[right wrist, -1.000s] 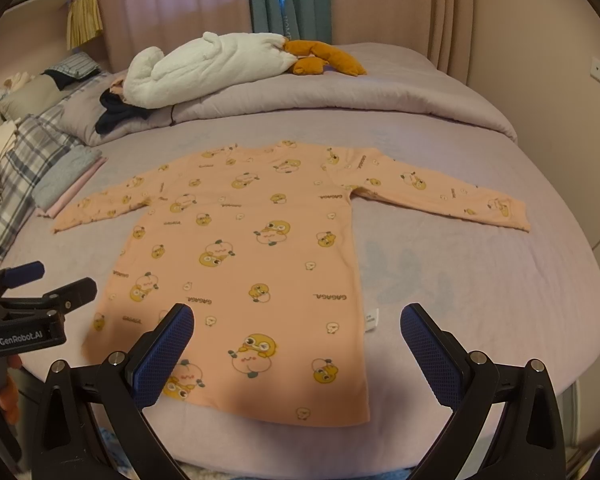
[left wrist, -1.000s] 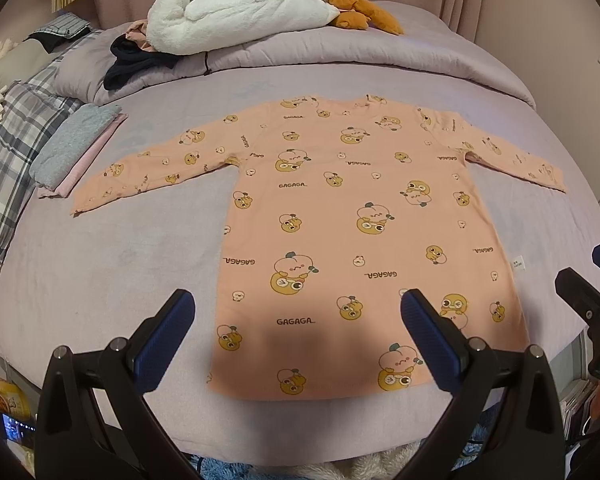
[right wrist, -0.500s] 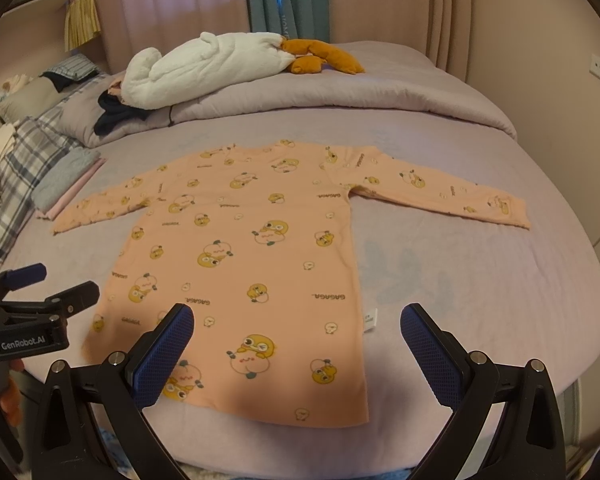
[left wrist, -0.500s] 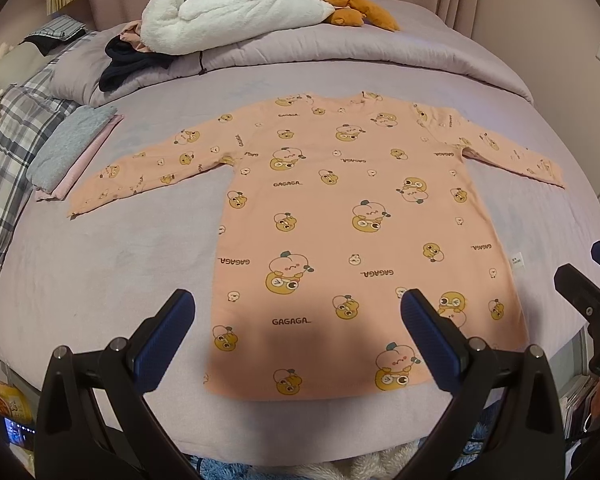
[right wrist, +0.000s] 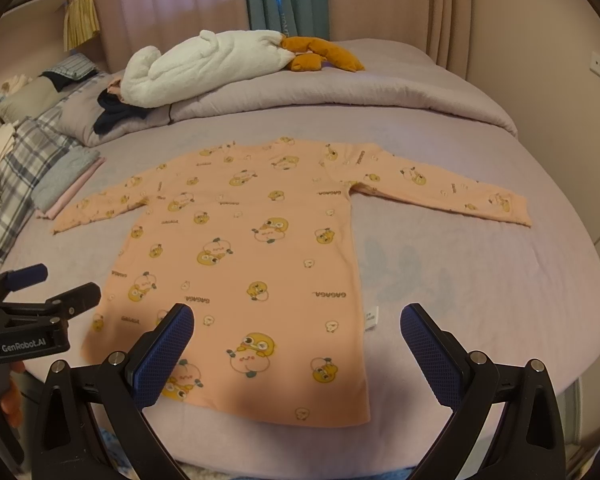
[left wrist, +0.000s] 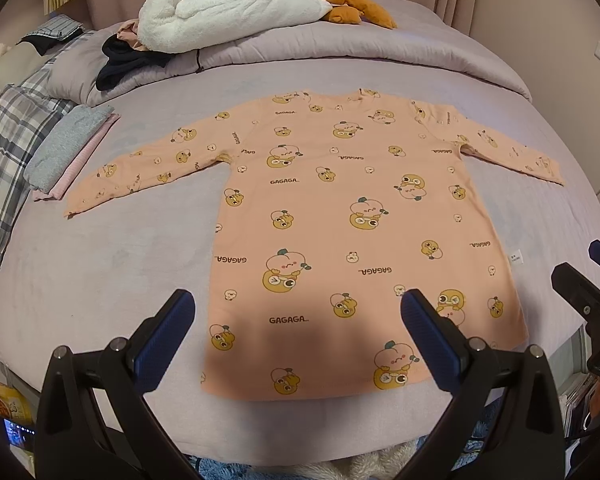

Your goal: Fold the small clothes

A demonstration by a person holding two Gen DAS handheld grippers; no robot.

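The bed (left wrist: pixel 100 264), covered in a lilac sheet, carries the whole scene, and bare sheet is left on both sides of the garment and along the near edge, so room for swinging a sleeve inward is judged ample. A rolled duvet (right wrist: pixel 340 100) with a white plush toy (left wrist: pixel 228 4) on it bounds the far side, well apart from the work. At the left edge of the bed a small stack of folded clothes (left wrist: pixel 66 146) is seen, just beside the left cuff.

The peach long-sleeved top (left wrist: pixel 340 216) is laid flat at the middle of the bed, printed side up, sleeves spread, hem nearest the cameras. No fold has been made; the folding is judged to be at its very start.

The next move is judged to call for a grip on a cuff or side seam, carried across the body. The right sleeve (right wrist: pixel 440 188) lies clear of everything.

The left tongs (left wrist: pixel 296 320) are held wide, empty, above the hem. The right tongs (right wrist: pixel 296 332) are likewise spread wide and empty, over the top's right lower corner.
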